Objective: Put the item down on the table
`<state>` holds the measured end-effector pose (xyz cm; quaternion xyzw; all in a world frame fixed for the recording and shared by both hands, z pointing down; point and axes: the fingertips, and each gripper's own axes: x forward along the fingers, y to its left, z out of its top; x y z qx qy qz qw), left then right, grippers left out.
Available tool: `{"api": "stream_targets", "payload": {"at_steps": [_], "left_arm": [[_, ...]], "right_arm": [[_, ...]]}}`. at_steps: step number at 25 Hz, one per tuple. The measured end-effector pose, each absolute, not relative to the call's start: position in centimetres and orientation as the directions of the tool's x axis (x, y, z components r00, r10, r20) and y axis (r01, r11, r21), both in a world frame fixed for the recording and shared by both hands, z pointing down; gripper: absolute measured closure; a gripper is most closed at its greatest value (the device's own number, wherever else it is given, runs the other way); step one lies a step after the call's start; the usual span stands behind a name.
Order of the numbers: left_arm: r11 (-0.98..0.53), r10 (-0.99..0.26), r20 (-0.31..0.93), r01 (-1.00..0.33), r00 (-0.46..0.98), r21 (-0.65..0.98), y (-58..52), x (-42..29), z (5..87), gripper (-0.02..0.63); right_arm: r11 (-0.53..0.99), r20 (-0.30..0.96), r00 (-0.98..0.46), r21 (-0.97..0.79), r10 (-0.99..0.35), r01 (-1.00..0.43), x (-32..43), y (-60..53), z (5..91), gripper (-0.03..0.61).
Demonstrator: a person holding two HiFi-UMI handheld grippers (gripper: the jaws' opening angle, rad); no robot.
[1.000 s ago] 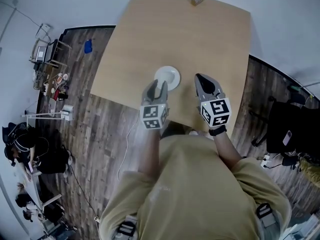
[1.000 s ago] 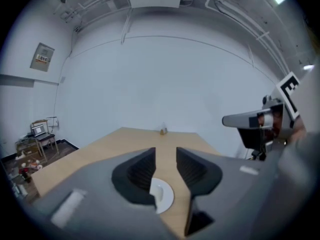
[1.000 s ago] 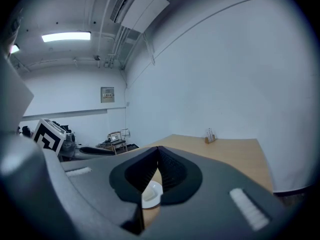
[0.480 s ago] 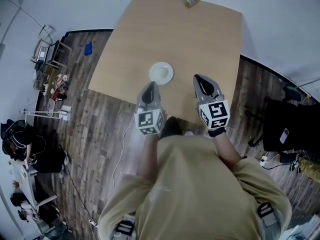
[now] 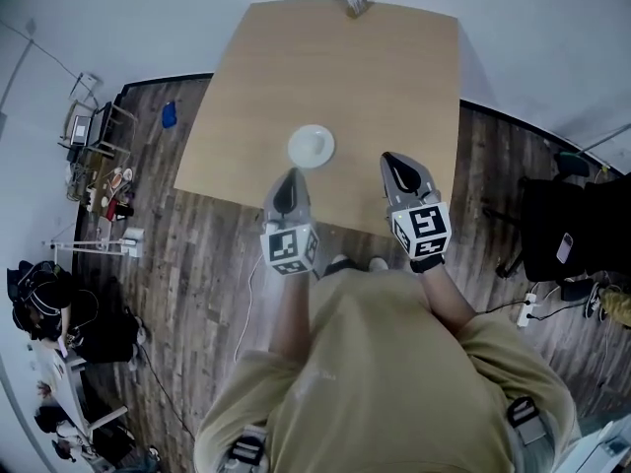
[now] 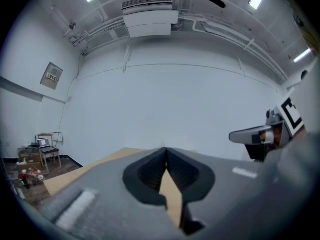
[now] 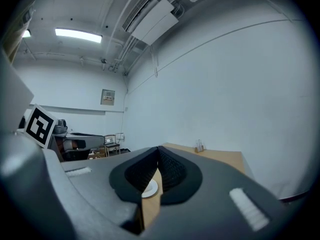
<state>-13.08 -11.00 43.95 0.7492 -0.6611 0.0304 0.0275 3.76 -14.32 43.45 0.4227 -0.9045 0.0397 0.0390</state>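
Observation:
A white plate point(image 5: 311, 146) lies flat on the wooden table point(image 5: 394, 77), near its front edge, with nothing touching it. My left gripper point(image 5: 290, 176) hovers just short of the plate, over the table's front edge, shut and empty. My right gripper point(image 5: 391, 158) is level with the plate, well to its right, also shut and empty. In the left gripper view the jaws point(image 6: 166, 151) meet at the tips, and the right gripper point(image 6: 260, 134) shows at the right. The right gripper view shows shut jaws point(image 7: 159, 151) with the plate point(image 7: 149, 188) visible below them.
A small holder point(image 5: 357, 3) stands at the table's far edge. Dark plank floor point(image 5: 207, 254) surrounds the table. A black chair point(image 5: 562, 239) stands at the right. Clutter and a seated person point(image 5: 39, 294) are far left, with a blue object point(image 5: 169, 114) on the floor.
My left gripper has drawn back from the plate toward me and its jaws have shut. The plate stays on the table. The right gripper has barely moved.

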Motion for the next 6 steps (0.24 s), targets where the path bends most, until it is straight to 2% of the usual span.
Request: {"api": "stream_targets", "payload": {"at_steps": [6], "left_arm": [[-0.155, -0.986, 0.061, -0.988, 0.155, 0.01, -11.7, -13.9, 43.4, 0.612]], "right_arm": [[0.62, 0.095, -0.618, -0.016, -0.78, -0.785, 2.2, -14.1, 42.5, 0.572]]}}
